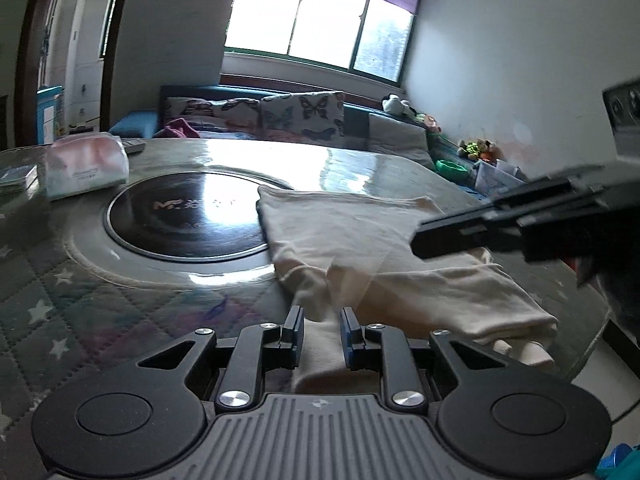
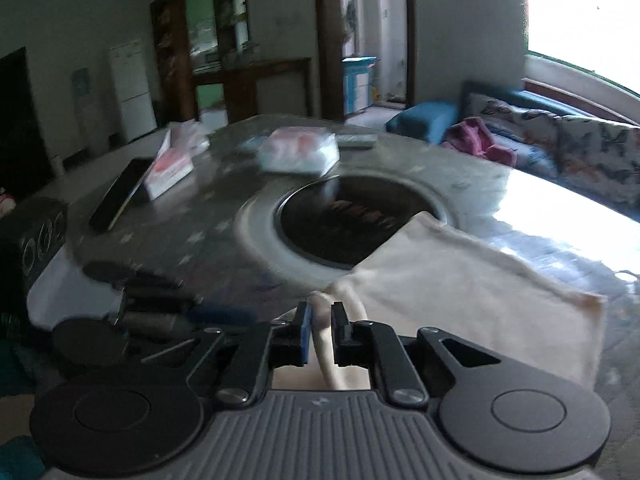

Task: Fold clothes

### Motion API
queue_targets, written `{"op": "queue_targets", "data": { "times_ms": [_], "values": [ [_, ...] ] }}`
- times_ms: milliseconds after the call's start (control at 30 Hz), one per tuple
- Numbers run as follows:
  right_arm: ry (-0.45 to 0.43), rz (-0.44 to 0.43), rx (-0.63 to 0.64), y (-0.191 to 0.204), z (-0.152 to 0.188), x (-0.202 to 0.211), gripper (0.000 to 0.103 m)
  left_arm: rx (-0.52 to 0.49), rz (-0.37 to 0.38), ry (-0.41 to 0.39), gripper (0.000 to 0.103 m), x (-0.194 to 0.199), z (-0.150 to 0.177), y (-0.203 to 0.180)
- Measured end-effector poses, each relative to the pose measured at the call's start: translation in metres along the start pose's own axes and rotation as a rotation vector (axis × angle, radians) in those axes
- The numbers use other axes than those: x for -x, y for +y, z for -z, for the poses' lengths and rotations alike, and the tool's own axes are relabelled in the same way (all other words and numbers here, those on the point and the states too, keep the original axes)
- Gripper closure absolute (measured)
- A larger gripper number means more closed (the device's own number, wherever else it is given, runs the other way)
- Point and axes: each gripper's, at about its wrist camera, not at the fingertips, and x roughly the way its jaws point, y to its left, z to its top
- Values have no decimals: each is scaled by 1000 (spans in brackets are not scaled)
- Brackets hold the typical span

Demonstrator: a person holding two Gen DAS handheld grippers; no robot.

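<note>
Your left gripper [image 1: 321, 330] stands partly open astride the cream cotton garment [image 1: 372, 240] on the quilted glass-topped table [image 1: 120, 280]; your right gripper [image 2: 320, 330] pinches its rolled edge. Motion blur obscures the garment's near end.

A cream-coloured garment [image 1: 360, 240] lies partly folded on the table, its far left corner overlapping the rim of the dark round inset. The far portion lies flat with a straight hemmed edge; toward the near right it is doubled into a thicker layered roll whose stacked edges show at the end. A narrow strip of the cloth [image 2: 332, 340] runs toward the near edge. Soft creases cross its middle.
</note>
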Motion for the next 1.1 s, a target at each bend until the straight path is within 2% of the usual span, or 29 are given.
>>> {"op": "queue_targets", "data": {
  "times_ms": [133,300,433,633,667,733,933,1100],
  "values": [
    [-4,13,-2,-5,8,18,85,-5,1,-7,81,2,-3,0],
    [45,105,-63,-35,33,42,85,-43,40,0,81,-6,-5,-13],
    [107,181,-126,-58,67,57,83,-40,29,44,81,-20,-4,-18],
    [116,197,-205,-75,100,67,83,-77,13,85,82,-29,-3,-26],
    [116,200,-208,-75,102,65,83,-79,8,88,84,-30,-3,-27],
    [125,203,-213,-76,108,61,83,-81,-4,87,97,-30,-4,-28],
    [138,186,-209,-81,108,61,82,-87,-31,62,100,-21,-12,-28],
    [82,193,-172,-87,90,63,81,-113,-56,73,100,-18,-16,-28]
  ]
}}
